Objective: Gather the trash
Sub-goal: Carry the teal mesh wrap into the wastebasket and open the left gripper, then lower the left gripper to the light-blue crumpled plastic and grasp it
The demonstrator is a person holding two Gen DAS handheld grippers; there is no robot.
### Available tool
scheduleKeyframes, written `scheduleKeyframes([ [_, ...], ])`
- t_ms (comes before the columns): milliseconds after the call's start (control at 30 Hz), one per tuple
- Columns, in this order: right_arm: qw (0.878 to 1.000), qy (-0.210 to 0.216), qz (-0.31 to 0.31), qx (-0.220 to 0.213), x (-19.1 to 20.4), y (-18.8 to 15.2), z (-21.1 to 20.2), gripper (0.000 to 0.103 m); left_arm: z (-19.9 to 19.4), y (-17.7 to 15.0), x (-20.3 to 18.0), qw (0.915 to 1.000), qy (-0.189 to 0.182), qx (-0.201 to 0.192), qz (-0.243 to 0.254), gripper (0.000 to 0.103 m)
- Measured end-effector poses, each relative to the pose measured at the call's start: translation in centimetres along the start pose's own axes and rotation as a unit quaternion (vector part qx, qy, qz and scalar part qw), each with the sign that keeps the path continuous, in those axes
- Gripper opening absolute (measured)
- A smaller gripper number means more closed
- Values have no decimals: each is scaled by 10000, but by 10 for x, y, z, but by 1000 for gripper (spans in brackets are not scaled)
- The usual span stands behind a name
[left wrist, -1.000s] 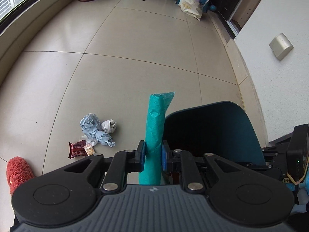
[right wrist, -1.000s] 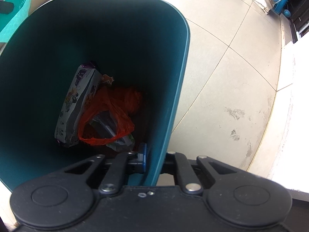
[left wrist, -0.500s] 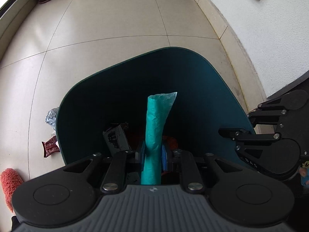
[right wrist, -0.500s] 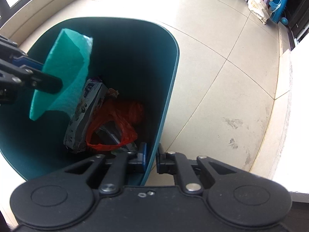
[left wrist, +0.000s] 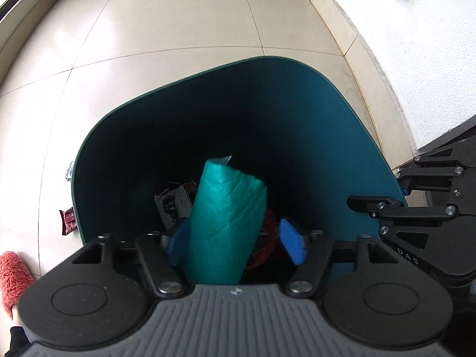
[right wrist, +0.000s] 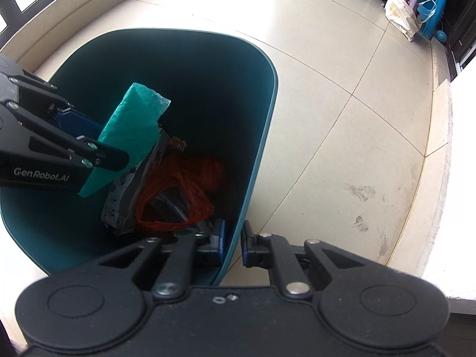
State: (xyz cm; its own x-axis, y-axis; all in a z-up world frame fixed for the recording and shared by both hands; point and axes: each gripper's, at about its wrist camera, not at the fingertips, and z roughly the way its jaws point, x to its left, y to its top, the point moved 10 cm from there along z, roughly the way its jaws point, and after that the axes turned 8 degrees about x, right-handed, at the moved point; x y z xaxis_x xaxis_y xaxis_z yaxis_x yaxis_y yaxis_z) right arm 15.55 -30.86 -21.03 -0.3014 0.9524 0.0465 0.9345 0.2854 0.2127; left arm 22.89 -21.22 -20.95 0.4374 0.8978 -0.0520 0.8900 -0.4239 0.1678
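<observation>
Pale tiled floor beneath, white wall to one side. Standing on the tiles, a dark teal bin, open at the top. Clamped on its near rim, the right gripper, one blue pad inside the wall and one outside. Poised over the bin's mouth and pointing steeply down, the left gripper, jaws just swung wide apart. Between them, a rolled green plastic bag, leaning against the left blue pad and clear of the other, squeezed by neither; seen from the right wrist as well, tilted above the rubbish. Deeper in the bin, a crumpled orange plastic bag and, just beside it, a printed white-and-purple packet propped against the inner wall. Outside the bin on the tiles, partly hidden by its wall, a small dark red wrapper and a scrap of bluish-grey crumpled material. Near the left edge of the left wrist view, something fuzzy and red, too cropped to identify.
</observation>
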Motion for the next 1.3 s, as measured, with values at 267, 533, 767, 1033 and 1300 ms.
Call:
scheduleKeyframes([
  [267,9999,16,67,-85,-2,2,-5,10,-19,-2,11,9994,-143,-281,-105,75],
  [533,9998,19,75,-155,-1,2,-11,10,-57,-8,68,9954,-54,-776,-556,75],
  [767,9998,-114,105,-154,1,6,-15,10,-72,-10,155,9860,233,-986,-1322,76],
  [1033,9992,-361,55,143,6,10,-9,10,-41,-10,287,9610,599,-778,-2585,77],
  [1300,9988,-389,136,256,6,16,2,10,54,-17,325,9507,183,1,-3096,77],
])
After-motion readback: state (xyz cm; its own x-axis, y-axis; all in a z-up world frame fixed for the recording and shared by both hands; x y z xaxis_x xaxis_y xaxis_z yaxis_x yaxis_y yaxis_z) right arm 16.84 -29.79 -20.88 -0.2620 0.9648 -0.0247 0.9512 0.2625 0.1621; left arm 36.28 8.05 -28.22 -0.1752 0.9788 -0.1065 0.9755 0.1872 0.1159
